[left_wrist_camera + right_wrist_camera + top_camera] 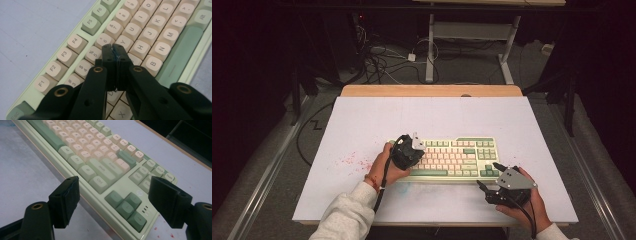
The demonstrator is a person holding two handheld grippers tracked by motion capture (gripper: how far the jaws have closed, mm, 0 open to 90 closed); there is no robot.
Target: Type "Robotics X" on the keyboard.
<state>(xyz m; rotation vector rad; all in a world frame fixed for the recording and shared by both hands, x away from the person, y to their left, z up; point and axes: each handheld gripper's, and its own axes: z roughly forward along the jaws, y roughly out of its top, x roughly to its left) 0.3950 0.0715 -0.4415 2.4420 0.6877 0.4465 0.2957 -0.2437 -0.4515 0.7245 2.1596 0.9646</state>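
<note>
While the keyboard lies lengthwise across the table, the left gripper is seen over its left end. Pressed-together jaws are held just above the keys. Spread jaws of the right gripper are kept beside the arrow keys, empty.

The high view looks down over the table; both gripper views sit close above the keyboard.

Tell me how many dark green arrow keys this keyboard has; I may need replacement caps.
4, clustered at the keyboard corner nearest the open right gripper: one arrow key on top, three below it. None looks hidden.
</note>
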